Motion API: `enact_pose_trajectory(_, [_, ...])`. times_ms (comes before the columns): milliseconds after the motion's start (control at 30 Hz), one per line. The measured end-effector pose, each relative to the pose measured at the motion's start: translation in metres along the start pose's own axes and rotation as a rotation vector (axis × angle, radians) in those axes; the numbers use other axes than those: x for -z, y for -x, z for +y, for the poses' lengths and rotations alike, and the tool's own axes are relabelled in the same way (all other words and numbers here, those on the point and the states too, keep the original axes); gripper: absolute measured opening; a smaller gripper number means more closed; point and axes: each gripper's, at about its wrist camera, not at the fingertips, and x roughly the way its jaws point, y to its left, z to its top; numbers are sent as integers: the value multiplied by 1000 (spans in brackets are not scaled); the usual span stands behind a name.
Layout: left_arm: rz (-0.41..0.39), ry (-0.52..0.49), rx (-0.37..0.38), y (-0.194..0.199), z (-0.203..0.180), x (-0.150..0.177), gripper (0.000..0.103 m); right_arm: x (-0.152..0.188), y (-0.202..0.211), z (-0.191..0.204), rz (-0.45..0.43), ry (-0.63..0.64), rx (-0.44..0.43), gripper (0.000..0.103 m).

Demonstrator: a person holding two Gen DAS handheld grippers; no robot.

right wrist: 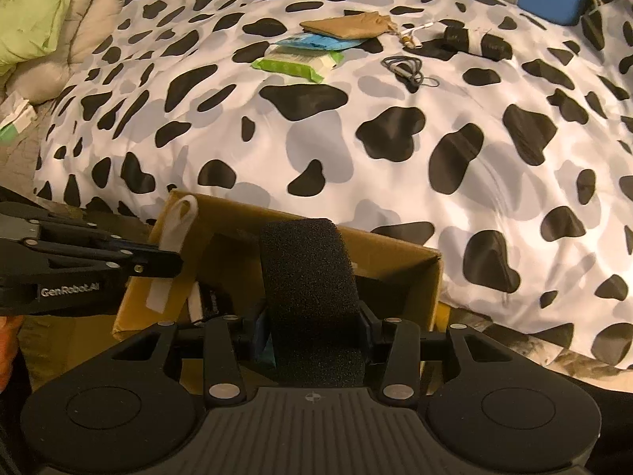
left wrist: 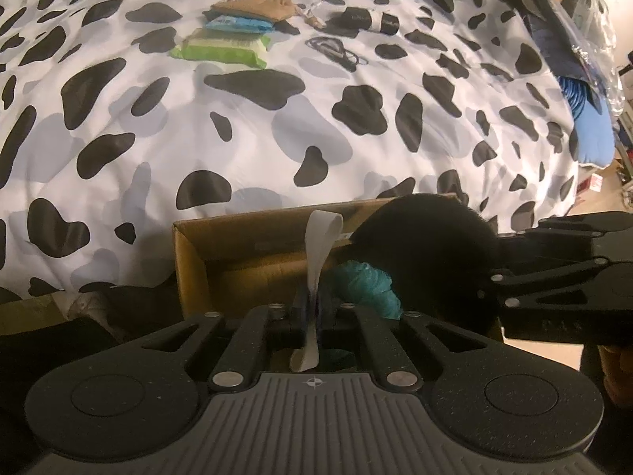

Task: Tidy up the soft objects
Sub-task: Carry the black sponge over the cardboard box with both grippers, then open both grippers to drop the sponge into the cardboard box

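Left hand-held gripper point(left wrist: 312, 312) pinches one white strip point(left wrist: 321, 237), right hand-held gripper point(right wrist: 312, 330) clamps one black foam block point(right wrist: 308, 273).

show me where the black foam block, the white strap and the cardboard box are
black foam block point(right wrist: 312, 277): right wrist view, its front face.
white strap point(left wrist: 320, 245): left wrist view, middle of the band.
cardboard box point(right wrist: 395, 253): right wrist view, far wall.

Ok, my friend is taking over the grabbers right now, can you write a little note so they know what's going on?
Left gripper: shut on a white strap, held over the cardboard box.
Right gripper: shut on a black sponge, also over the box.
Already in the box: something teal and fluffy.
Left on the blanket: green packet, blue packet, tan pouch, hair ties, black roll.
Next, probably: drop the strap and sponge in, then fetch the rest.
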Motion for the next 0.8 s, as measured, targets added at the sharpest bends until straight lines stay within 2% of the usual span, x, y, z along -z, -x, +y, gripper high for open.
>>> enact_pose_trajectory(33, [10, 0, -3, -2, 0, -1, 33, 0, 0, 2, 2, 7, -6, 56])
enact_pose_trajectory(67, [18, 1, -7, -4, 0, -1, 42, -1, -1, 3, 6, 11, -4, 77])
enact_pose_trajectory(100, [21, 2, -13, -5, 0, -1, 50, -1, -2, 4, 4, 15, 6, 86])
enact_pose_trajectory(133, [25, 1, -19, -6, 0, -1, 50, -2, -1, 5, -2, 22, 19, 94])
enact_pose_trajectory(233, [41, 11, -32, -8, 2, -1, 57, -3, -3, 3, 1, 15, 47, 98])
enact_pose_trajectory(800, [34, 55, -51, -6, 8, -2, 57, -4, -3, -7, -1, -30, 67, 100])
